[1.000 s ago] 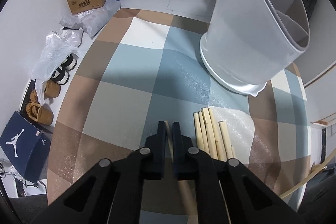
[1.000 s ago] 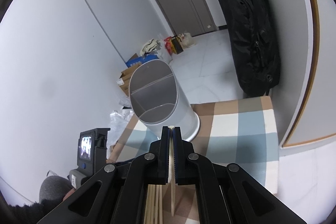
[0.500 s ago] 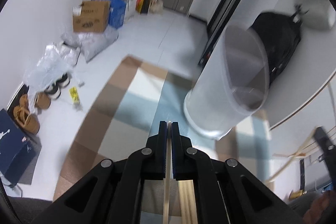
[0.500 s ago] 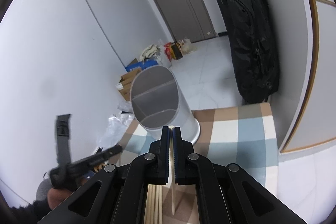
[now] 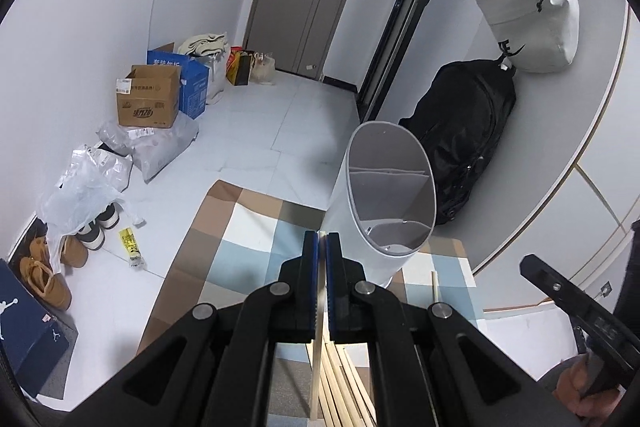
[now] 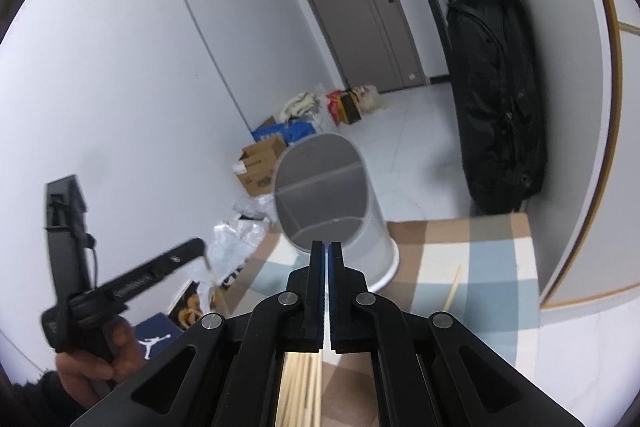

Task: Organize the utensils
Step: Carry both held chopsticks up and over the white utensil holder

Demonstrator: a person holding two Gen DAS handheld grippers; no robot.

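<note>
Left wrist view: the left gripper (image 5: 322, 239) has its jaws closed on a pale chopstick (image 5: 317, 367). The stick sits upright between the blue pads and its length hangs down below them, toward the near edge. Just beyond the fingertips and a little to the right stands the white holder (image 5: 360, 195), an oval tub with dividers inside, its open mouth facing the camera. It rests on the far part of a checked cloth (image 5: 208, 267) in brown, blue and white. On the near part of the cloth, under the gripper, lies a bundle of chopsticks (image 5: 344, 387) side by side. A lone chopstick (image 5: 434, 287) lies apart from them to the right, near the foot of the holder. At the right edge the right gripper (image 5: 536, 269) reaches in, gripped by a hand (image 5: 580, 391).

In the right wrist view the right gripper's jaws are pressed together, with only a thin pale slit between the pads. That slit might be a stick, but I cannot tell, and nothing shows hanging below. The holder is straight ahead, just past the fingertips. The left gripper is at the left, raised above the cloth, with its blurred chopstick dangling from the tip. The bundle lies below, at the near edge.
</note>
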